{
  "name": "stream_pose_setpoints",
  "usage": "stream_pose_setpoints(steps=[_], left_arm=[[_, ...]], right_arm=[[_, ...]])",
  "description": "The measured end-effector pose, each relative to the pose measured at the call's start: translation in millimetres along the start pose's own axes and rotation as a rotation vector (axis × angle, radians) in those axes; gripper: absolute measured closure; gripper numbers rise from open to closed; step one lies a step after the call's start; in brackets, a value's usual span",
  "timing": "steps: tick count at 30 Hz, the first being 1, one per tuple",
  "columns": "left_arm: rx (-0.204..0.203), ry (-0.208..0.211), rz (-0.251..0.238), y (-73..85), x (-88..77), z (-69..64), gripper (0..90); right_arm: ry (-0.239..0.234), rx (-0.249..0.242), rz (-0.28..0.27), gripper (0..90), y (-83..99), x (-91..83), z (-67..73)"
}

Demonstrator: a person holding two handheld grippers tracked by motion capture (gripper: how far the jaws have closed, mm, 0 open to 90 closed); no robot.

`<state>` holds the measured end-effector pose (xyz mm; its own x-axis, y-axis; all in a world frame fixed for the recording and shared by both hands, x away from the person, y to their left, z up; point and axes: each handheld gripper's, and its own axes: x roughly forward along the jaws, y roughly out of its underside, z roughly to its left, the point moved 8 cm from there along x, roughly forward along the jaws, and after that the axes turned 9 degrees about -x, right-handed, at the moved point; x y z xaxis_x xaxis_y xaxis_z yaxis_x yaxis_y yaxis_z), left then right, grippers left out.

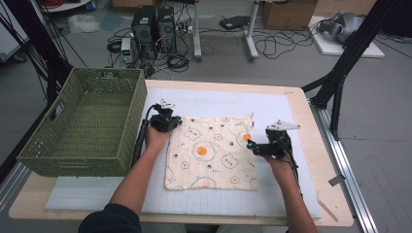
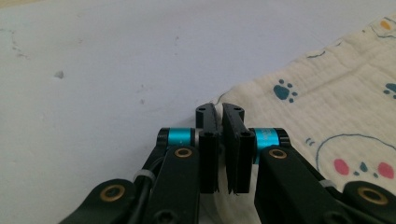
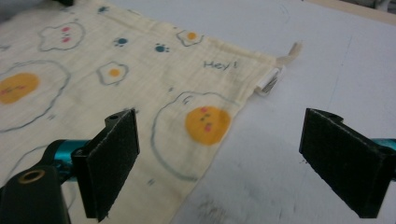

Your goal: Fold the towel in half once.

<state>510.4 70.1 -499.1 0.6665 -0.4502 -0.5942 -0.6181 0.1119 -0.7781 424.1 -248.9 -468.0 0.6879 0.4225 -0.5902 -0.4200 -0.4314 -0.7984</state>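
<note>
At the far left of the table sits a green woven basket (image 1: 82, 124), its near wall just beside the person's left forearm. From where I stand it looks empty inside, though I can't see every corner.

Next along is the left gripper (image 1: 167, 121), down at the far-left corner of the cloth (image 1: 211, 153). In its own view the jaws are pressed nearly together, and the cloth's corner (image 2: 224, 100) runs in right at them — pinched, I'd say, though the fabric between the pads is mostly hidden.

The cloth, cream with fried eggs and paw prints, lies flat and square in the middle of the white mat (image 1: 272, 109).

The right gripper (image 1: 255, 145) sits at the cloth's right edge, a little below the far corner, jaws spread wide and holding nothing. Its view shows one pad over the fabric and the other over bare mat, the edge running between them, with the small tag (image 3: 270, 79) at the corner farther ahead.

My guess is a fold or a lift is being set up. To do it well, the right gripper should slide forward to the tagged corner, come down low and close on a single layer, matching the left one — uneven grips would skew the cloth.

There's open mat in front and to the right; the basket crowds the left.
</note>
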Motion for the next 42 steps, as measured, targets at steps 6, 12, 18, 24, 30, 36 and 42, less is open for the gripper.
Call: stream_pose_setpoints(steps=[6,12,18,24,30,36,42], left_arm=[[0.006,0.004,0.005,0.6,-0.5,0.1,84.5],[0.008,0.003,0.004,0.9,-0.4,-0.3,84.5],[0.005,0.006,0.005,0.9,-0.4,0.0,84.7],[0.005,0.006,0.006,1.1,-0.5,-0.2,84.8],[-0.002,0.014,0.005,1.5,-1.2,-1.1,85.7],[-0.048,0.018,-0.030,-6.2,-12.2,3.6,86.4],[-0.080,0.051,-0.137,-26.1,-32.6,1.1,86.5]], right_arm=[[-0.005,0.026,0.048,15.0,-14.8,37.9,-14.1],[-0.013,0.051,0.039,28.2,-16.6,58.7,-20.8],[0.008,0.085,0.034,44.4,-8.3,71.2,-29.7],[0.014,0.021,0.080,62.7,-9.7,74.8,-21.1],[-0.031,-0.024,0.112,84.8,-14.1,76.0,-12.8],[-0.018,-0.011,0.079,85.9,-22.6,68.7,-15.8],[-0.013,0.034,0.008,85.8,-30.3,57.2,-22.1]])
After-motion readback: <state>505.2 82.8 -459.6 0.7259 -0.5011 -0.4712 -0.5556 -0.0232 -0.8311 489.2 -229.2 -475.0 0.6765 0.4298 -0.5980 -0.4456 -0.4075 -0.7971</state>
